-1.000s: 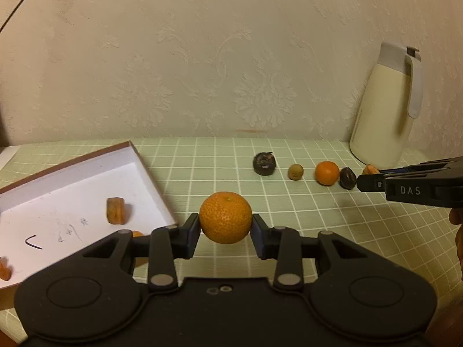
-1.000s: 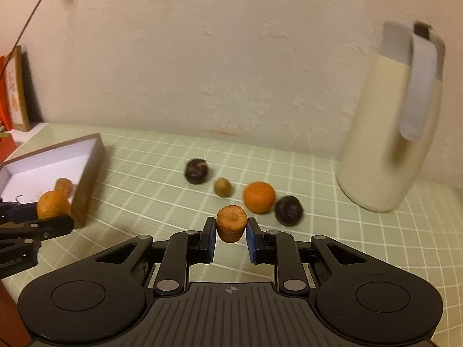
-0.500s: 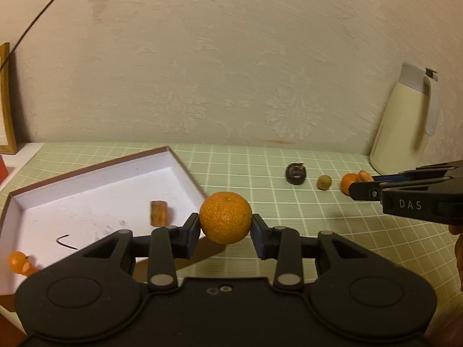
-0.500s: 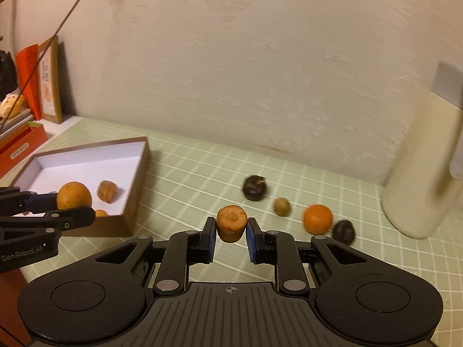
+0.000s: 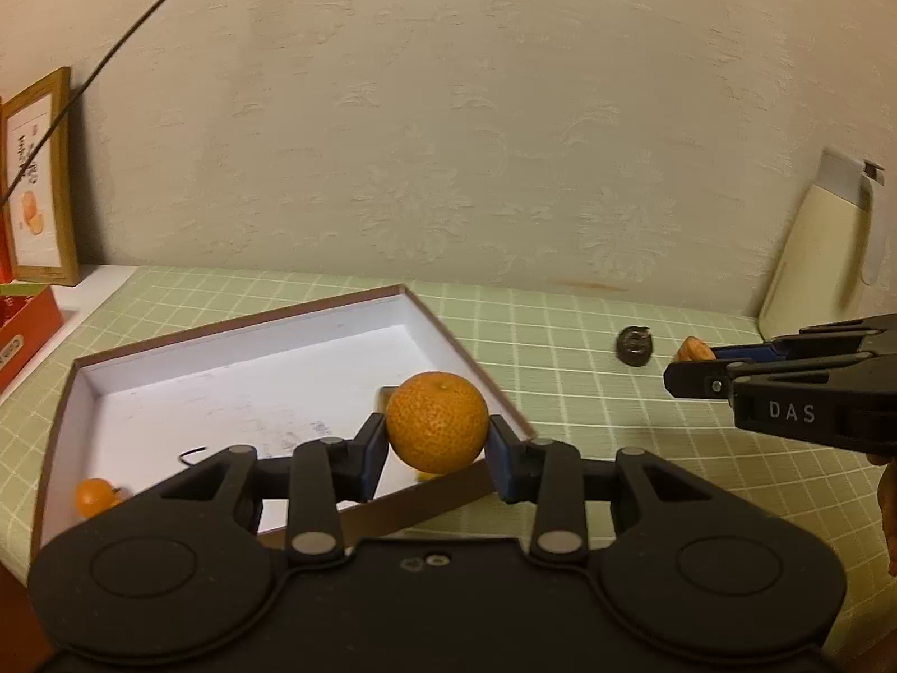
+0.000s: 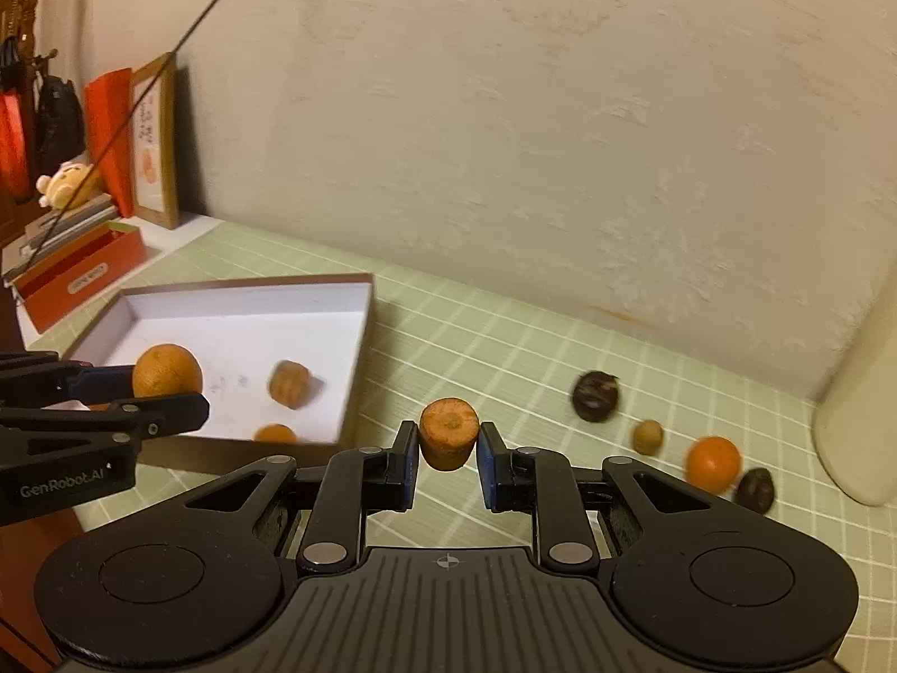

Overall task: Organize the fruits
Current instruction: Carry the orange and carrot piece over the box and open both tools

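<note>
The left gripper (image 5: pixel 437 446) squeezes a round orange (image 5: pixel 437 423) between its fingers – the right gripper (image 6: pixel 448 457) pinches a carrot stub (image 6: pixel 449 440), cut end facing the camera.

Looks like a home room; damask wallpaper (image 5: pixel 448 168), green grid tablecloth (image 6: pixel 504 347), cream thermos jug (image 5: pixel 830 247), framed picture (image 5: pixel 39 179), plush toy (image 6: pixel 64 182) on stacked books (image 6: pixel 73 224)

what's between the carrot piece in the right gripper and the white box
Nothing: in the right wrist view only bare green checked cloth lies between the carrot piece and the white box wall.
</note>
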`<action>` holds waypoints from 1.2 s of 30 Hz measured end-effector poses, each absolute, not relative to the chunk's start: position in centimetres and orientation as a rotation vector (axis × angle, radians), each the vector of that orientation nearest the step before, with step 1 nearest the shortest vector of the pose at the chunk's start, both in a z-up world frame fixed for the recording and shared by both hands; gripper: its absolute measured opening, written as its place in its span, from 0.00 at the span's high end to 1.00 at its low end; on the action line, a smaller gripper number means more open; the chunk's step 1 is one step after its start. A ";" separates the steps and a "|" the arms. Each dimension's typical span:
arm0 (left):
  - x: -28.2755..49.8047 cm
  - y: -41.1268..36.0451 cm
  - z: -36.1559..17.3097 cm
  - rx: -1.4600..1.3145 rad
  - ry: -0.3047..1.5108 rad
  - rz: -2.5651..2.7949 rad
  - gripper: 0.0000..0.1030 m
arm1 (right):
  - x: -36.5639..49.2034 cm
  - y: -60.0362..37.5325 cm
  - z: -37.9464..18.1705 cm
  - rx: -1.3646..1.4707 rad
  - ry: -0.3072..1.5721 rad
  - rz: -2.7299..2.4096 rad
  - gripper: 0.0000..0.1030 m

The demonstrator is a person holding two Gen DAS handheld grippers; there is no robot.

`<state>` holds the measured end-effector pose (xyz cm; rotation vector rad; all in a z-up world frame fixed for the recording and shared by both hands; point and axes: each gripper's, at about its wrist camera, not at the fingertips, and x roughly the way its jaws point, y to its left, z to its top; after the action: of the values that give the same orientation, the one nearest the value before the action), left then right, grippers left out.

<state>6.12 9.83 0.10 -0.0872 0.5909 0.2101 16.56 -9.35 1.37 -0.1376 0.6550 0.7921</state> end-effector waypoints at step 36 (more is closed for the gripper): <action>2.8 22.7 -0.2 -0.200 0.559 0.499 0.73 | 14.3 5.7 1.4 -0.146 0.604 1.001 0.78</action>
<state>2.81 22.71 -0.22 -0.2000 0.5594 0.4995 14.29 5.67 1.40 -0.1461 0.6041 1.0007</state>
